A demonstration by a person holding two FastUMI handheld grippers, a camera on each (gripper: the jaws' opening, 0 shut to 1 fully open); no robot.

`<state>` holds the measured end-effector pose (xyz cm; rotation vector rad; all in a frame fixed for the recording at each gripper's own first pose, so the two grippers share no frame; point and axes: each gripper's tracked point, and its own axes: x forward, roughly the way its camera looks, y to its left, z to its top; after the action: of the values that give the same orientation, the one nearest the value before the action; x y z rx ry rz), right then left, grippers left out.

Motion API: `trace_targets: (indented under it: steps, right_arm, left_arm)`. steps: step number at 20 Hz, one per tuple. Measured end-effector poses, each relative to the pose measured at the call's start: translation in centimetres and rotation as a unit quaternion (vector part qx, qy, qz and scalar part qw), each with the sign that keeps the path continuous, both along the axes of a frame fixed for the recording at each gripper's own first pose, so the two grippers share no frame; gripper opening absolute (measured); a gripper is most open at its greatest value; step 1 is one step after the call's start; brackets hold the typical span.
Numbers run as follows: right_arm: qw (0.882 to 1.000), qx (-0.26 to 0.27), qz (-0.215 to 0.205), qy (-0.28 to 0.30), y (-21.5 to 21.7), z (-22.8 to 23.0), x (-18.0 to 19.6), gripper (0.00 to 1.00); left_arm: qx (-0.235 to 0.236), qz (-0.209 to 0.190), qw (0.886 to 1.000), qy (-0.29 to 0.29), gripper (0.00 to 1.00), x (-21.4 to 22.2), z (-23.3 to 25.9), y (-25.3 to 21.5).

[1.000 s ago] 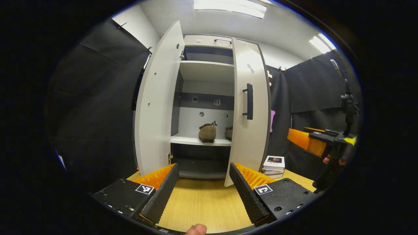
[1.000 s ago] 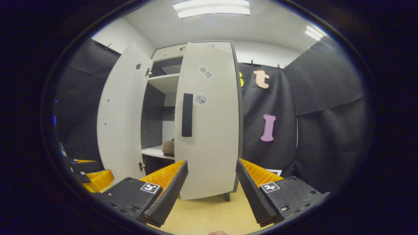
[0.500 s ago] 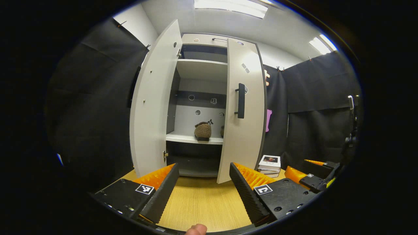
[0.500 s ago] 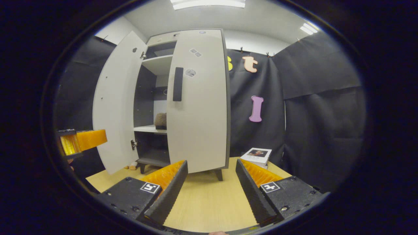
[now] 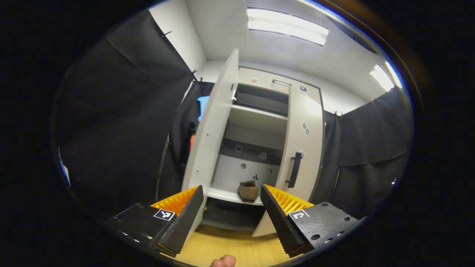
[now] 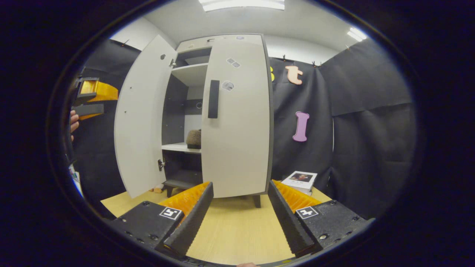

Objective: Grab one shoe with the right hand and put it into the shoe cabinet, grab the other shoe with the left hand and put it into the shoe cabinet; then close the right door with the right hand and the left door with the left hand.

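Right gripper view puts the spread, empty left gripper (image 6: 91, 100) just left of the tall white wooden shoe cabinet's (image 6: 245, 111) wide-open left door (image 6: 143, 118), nearer it than the spread right gripper (image 6: 239, 218).

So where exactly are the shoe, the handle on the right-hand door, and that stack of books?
shoe (image 5: 248, 191): left gripper view, on its fuzzy brown upper.
door handle (image 6: 213, 99): right gripper view, middle of the dark bar.
books (image 6: 300, 178): right gripper view, cover of the top one.

Right door (image 6: 237, 118) hides second shoe and half of brown shoe (image 6: 193, 138); door stickers (image 6: 227, 85) unreadable.
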<state>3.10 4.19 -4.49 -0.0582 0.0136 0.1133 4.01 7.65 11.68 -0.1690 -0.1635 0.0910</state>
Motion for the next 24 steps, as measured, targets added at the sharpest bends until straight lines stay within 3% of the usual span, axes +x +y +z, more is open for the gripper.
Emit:
trace_targets:
  steps: [3,5,7,13,19,24]
  right_arm:
    - [1.0,-0.005,0.003,-0.001,0.5,-0.2,-0.2,0.97]
    - [1.0,-0.004,0.008,0.005,0.9,-0.4,-0.4,0.96]
    - [1.0,-0.008,0.009,0.006,0.9,-0.3,-0.5,0.97]
    - [1.0,-0.014,-0.007,0.001,0.1,0.3,-0.5,0.97]
    - [1.0,-0.017,-0.01,0.006,0.4,0.3,0.4,0.97]
    - [1.0,-0.016,0.004,0.007,1.7,0.2,1.1,0.97]
  left_arm:
    - [0.031,0.098,0.994,-0.029,0.95,1.1,2.8,8.5]
    - [0.034,0.115,0.993,-0.013,1.0,2.7,2.3,11.6]
    - [0.026,0.112,0.993,0.002,0.95,5.8,2.4,12.7]
    - [-0.003,0.117,0.992,0.045,0.95,11.4,0.5,15.2]
    - [0.001,0.117,0.992,0.05,0.95,11.8,-0.6,15.1]
    - [0.003,0.077,0.995,0.061,0.93,12.1,-0.7,13.9]
